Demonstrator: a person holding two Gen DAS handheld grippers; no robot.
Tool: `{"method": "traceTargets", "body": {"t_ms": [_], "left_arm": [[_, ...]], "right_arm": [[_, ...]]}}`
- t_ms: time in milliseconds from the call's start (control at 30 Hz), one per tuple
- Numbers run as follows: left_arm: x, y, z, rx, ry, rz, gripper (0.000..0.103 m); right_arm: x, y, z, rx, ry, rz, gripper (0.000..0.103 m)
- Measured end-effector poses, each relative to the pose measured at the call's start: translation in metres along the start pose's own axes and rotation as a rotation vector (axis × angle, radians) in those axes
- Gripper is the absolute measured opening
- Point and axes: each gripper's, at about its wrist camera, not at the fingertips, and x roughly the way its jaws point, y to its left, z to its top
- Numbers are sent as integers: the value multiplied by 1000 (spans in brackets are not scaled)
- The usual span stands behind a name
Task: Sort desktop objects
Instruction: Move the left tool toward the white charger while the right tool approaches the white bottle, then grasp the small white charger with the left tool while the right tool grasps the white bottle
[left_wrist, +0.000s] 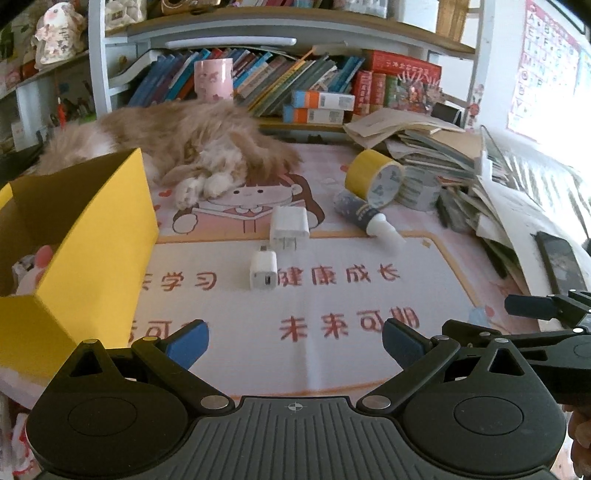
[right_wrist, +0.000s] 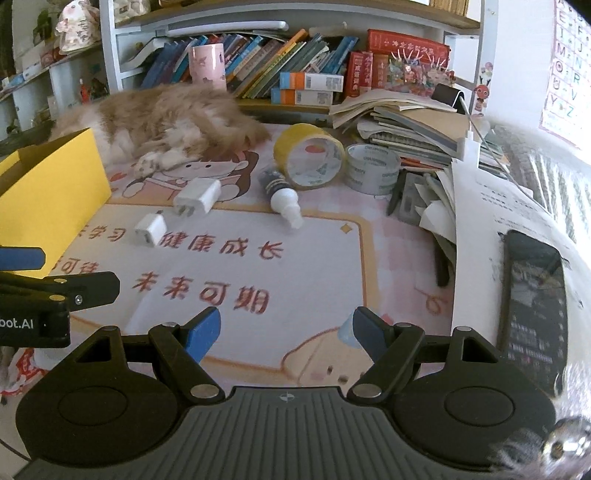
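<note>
A: Start close in. What are the grippers doing?

B: The left gripper (left_wrist: 293, 341) hovers low over the desk mat (left_wrist: 332, 369), blue pads spread wide with nothing between them. The right gripper (right_wrist: 286, 332) is likewise released and empty — each shows at the edge of the other's view.

A: And the nearest thing to sort?

B: From the left wrist, the small white charger (left_wrist: 263, 272) lies at about 12 o'clock on the mat's printed characters. Just past it, close beside it but apart as far as I can tell, sits the larger white plug (left_wrist: 289, 228), prongs toward the camera.

A: To the sides?

B: At 9 to 10 o'clock stands the open yellow box (left_wrist: 92, 251), something pink inside it. At 1 o'clock a dark spray bottle (left_wrist: 364, 216) lies on its side, white nozzle toward us, its far end against the yellow tape roll (left_wrist: 371, 177). A grey tape roll (right_wrist: 373, 170) rests just right of the yellow one.

A: Farther back?

B: A fluffy orange-and-white cat (left_wrist: 177, 147) sprawls behind the box at 11 o'clock — beyond it a bookshelf (left_wrist: 280, 81). A dark phone (right_wrist: 535, 295) lies on papers at 3 o'clock.
</note>
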Motion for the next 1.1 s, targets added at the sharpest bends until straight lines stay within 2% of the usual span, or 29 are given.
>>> {"method": "traceTargets", "body": {"t_ms": [133,367,467,567,833,867,1100], "left_arm": [[17,-3,9,-14,4,26,99],[52,5,24,-47,33,76,73],[68,11,30,-66,45,106,68],[84,15,35,-61,65,120,54],[108,16,42,-34,91,139,32],[110,17,41,-36,92,138,24],[107,22,41,-51,93,118,24]], "right_arm": [[16,-10,14,-3,-13,14,77],[45,-18,37,-19,-17,43,74],[55,-17,44,-34,-14,58,74],[64,-15,50,-52,-10,71,74],[93,-9,67,-87,0,97,74],[97,-8,69,-92,-3,98,74],[135,-5,88,-131,3,96,74]]}}
